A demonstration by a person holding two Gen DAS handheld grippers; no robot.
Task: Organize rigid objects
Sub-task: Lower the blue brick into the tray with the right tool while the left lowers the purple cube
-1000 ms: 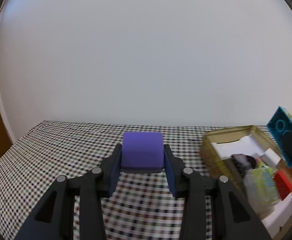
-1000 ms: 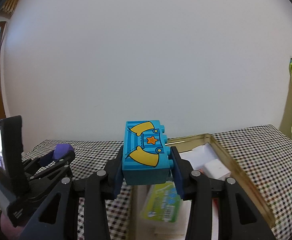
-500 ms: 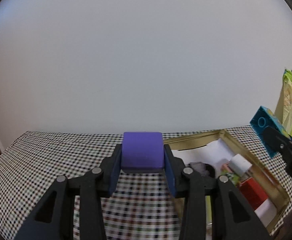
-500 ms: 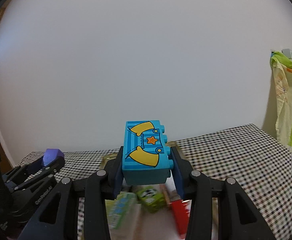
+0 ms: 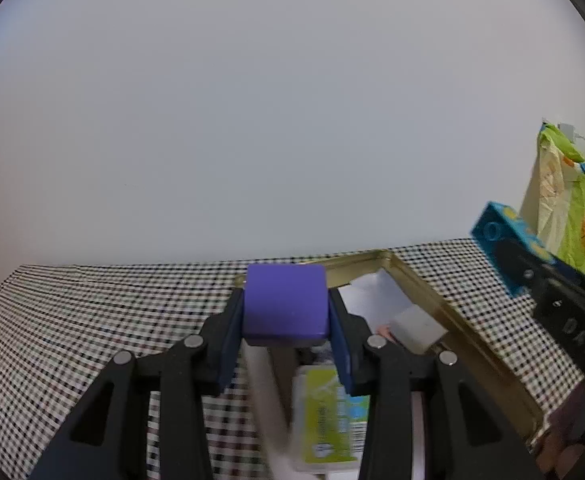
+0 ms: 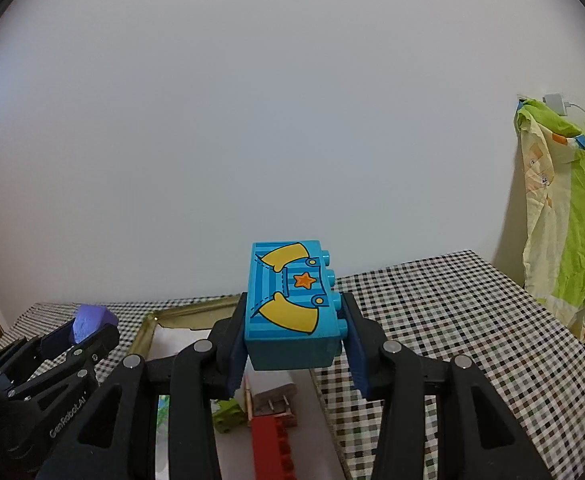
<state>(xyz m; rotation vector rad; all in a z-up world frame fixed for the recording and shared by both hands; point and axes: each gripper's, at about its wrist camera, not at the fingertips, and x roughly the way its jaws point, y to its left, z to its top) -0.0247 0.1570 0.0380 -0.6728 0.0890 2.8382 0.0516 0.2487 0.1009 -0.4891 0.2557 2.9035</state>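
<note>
A: Left claw [image 5: 286,354] clamped on purple block [image 5: 285,305], pads on its two side faces, block held up over the near end of the gold tin [image 5: 420,280]

B: Right claw [image 6: 294,350]?

A: Clamped on the blue toy brick [image 6: 290,300], printed face up, studs toward the right pad. It hangs above the tin's right side

B: Handling?

A: Both look stiff and light, likely hard plastic or wood; smooth faces could slip, so the flat opposite sides are the place to pinch. Studded side gives less flat contact, guessing that one sits less surely

B: Tin contents?

A: On the checked bench [image 6: 452,320], open top. Inside: green-labelled packet [image 5: 328,416], white paper [image 5: 372,300], small white box [image 5: 416,326], plug adapter [image 6: 276,396], red brick [image 6: 272,448], small green piece [image 6: 228,420]. Fairly crowded, free room mostly toward the far end

B: Elsewhere?

A: Patterned cloth [image 6: 564,216] hanging at right
</note>
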